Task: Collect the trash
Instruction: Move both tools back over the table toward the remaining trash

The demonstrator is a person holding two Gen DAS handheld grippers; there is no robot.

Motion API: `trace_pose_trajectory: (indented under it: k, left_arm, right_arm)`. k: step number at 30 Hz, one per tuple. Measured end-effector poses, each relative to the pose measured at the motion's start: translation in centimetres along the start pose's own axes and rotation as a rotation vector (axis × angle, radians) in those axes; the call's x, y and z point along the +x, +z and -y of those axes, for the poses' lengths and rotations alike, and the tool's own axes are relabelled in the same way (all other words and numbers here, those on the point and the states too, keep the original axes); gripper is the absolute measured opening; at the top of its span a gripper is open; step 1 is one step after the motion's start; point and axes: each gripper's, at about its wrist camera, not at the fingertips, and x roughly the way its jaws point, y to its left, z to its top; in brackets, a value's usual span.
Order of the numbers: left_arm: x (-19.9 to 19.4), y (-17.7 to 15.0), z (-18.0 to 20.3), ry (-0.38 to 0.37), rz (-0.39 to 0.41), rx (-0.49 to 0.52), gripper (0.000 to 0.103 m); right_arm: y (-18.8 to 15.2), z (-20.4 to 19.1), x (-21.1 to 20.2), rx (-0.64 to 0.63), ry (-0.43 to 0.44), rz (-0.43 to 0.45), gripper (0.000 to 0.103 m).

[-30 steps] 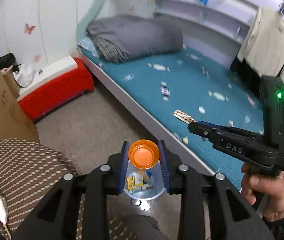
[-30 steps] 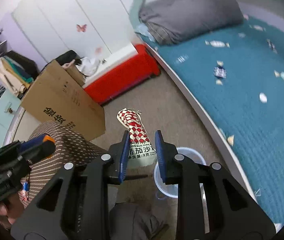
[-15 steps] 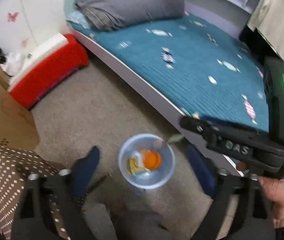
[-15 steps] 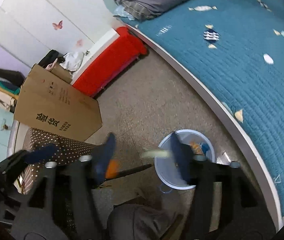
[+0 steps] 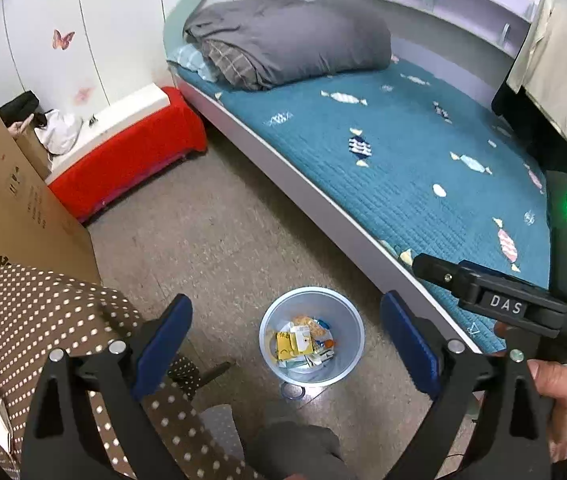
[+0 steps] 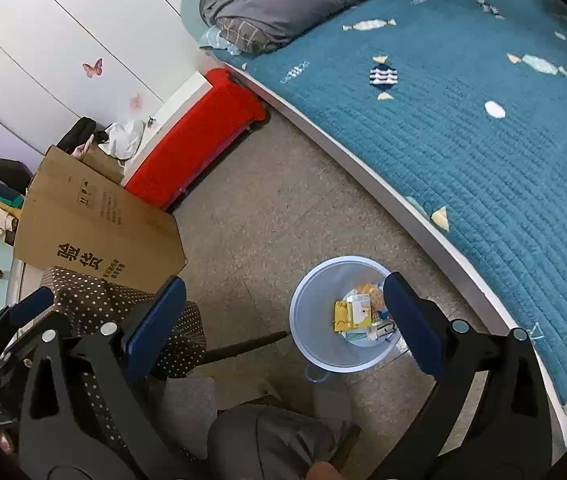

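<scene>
A pale blue waste bin stands on the floor beside the bed, with a yellow packet and other wrappers lying inside. My left gripper hovers straight above it, its jaws opening wide with nothing between the blue pads. In the right wrist view the same bin sits low and right of centre, and its wrappers show. My right gripper is also over it, jaws opening and empty, and its right finger covers part of the bin. The right gripper's body appears at the right of the left wrist view, held by a hand.
A bed with a teal quilt and white frame runs along the right. A red bench, a cardboard box and a brown dotted chair stand at the left. A person's grey knee is below. A small clear ring lies by the bin.
Both grippers opened. The orange-lidded item left the left gripper and dropped into the bin. The red-and-white checked packet left the right gripper. Both views tipped down over the bin.
</scene>
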Motion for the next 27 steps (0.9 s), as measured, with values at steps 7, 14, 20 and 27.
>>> trace_pose_trajectory:
  k: [7, 14, 20, 27]
  left_arm:
    - [-3.9, -0.7, -0.4, 0.002, 0.067, -0.009, 0.094]
    - [-8.4, -2.1, -1.8, 0.016, 0.144, -0.029, 0.094]
    - [-12.3, -3.8, -3.7, 0.043, 0.209, -0.054, 0.094]
    - [-16.5, -6.8, -6.7, 0.082, 0.270, -0.092, 0.095]
  right_arm:
    - [-0.2, -2.4, -3.2, -0.047, 0.005, 0.045, 0.097]
    - [-0.9, -6.0, -6.0, -0.115, 0.014, 0.086, 0.097]
    - [-1.7, -9.8, -8.3, -0.180, 0.035, 0.120, 0.097]
    - [-3.6, -15.1, -10.3, -0.293, 0.072, 0.140, 0.097]
